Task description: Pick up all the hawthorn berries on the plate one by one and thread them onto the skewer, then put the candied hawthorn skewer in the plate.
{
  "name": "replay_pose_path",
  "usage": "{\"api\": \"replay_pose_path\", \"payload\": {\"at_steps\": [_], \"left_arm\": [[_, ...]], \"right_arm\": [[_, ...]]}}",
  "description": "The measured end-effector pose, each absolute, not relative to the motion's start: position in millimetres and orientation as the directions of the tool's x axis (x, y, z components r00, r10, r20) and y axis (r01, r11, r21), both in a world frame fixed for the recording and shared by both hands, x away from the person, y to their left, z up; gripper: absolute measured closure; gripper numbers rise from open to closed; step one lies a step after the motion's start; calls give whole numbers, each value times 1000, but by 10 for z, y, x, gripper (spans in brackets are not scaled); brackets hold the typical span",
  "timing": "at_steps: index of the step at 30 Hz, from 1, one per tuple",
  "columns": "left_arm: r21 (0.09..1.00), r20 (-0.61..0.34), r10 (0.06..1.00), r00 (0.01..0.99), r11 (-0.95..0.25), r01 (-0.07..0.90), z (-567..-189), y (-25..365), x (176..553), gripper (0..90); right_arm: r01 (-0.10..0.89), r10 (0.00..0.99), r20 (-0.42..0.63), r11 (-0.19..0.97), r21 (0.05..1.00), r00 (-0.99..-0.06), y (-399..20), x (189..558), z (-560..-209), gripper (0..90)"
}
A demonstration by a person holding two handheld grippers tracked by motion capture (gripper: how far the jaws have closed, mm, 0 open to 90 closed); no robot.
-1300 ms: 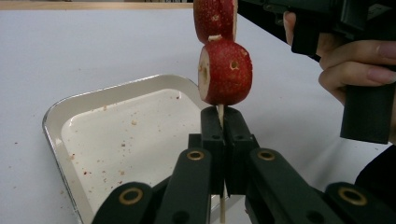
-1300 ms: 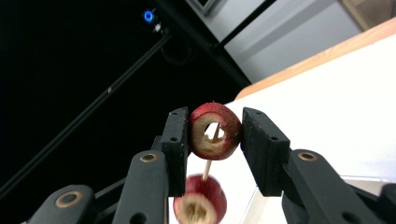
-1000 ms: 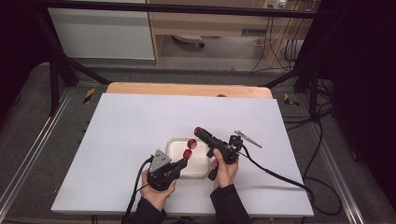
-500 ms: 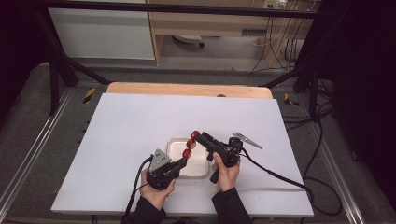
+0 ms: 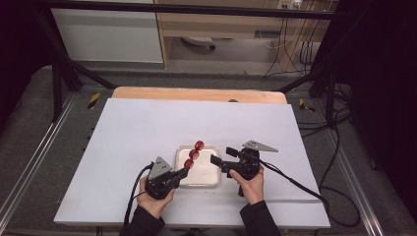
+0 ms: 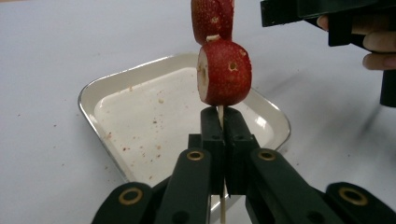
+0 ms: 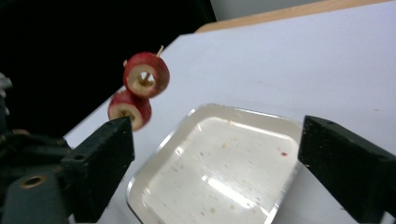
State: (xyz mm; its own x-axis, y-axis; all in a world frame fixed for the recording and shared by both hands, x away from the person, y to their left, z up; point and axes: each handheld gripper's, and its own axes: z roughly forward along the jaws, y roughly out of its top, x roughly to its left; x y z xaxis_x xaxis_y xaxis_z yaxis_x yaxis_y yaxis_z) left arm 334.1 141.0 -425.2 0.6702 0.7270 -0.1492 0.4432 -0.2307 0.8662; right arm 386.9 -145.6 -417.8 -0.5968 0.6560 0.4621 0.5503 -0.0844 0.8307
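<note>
My left gripper (image 5: 183, 172) (image 6: 223, 114) is shut on a thin wooden skewer (image 6: 219, 111) that rises from its jaws. Red fruit slices (image 5: 194, 155) are threaded on the skewer; the lowest (image 6: 224, 70) sits just above the jaw tips, another (image 6: 212, 18) above it. They hang over a small metal tray (image 5: 201, 181) (image 6: 140, 84). My right gripper (image 5: 222, 155) (image 7: 217, 135) stands open at the tray's right side, apart from the fruit (image 7: 146, 74). Its jaws have just been opening and nothing is between them.
The tray (image 7: 261, 121) holds crumbs and lies on a white sheet (image 5: 147, 128) that covers a wooden table (image 5: 196, 93). The person's right hand (image 6: 373, 42) holds the right gripper's body. Cables trail from both grippers toward the near edge and right side.
The right gripper has let go near the fruit, opened wide and drawn back to the right. The left gripper has shifted a little with the skewer still in it.
</note>
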Motion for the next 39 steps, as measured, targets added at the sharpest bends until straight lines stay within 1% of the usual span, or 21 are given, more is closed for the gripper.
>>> {"api": "replay_pose_path", "payload": {"at_steps": [5, 14, 18, 20, 23, 28, 32, 39], "left_arm": [[857, -144, 725, 673, -249, 451, -4238, 1534, 3360, 881], [838, -134, 717, 684, -286, 464, -4143, 1768, 3404, 880], [819, -125, 713, 690, -318, 477, -4109, 1812, 3454, 880], [809, -123, 710, 694, -333, 484, -4092, 1812, 3488, 880], [793, -105, 704, 703, -367, 486, -4051, 1791, 3547, 880], [773, -95, 696, 712, -399, 493, -3995, 1728, 3640, 880], [758, -69, 693, 718, -431, 489, -3976, 1649, 3704, 880], [733, -69, 684, 726, -458, 502, -3969, 1497, 3806, 880]], "right_arm": [[528, 699, 342, 60, 847, -628, -1578, 3856, -4211, 59], [527, 706, 261, 185, 829, -659, -1854, 3768, -4323, 5], [535, 707, 254, 205, 820, -660, -1971, 3726, -4362, 5], [531, 715, 229, 229, 816, -661, -2038, 3701, -4381, 5], [526, 701, 225, 246, 815, -676, -2152, 3671, -4423, 5], [539, 714, 216, 261, 801, -666, -2312, 3625, -4499, 7], [547, 725, 215, 257, 797, -654, -2409, 3587, -4544, 12], [551, 727, 210, 266, 791, -653, -2457, 3559, -4573, 14]]}}
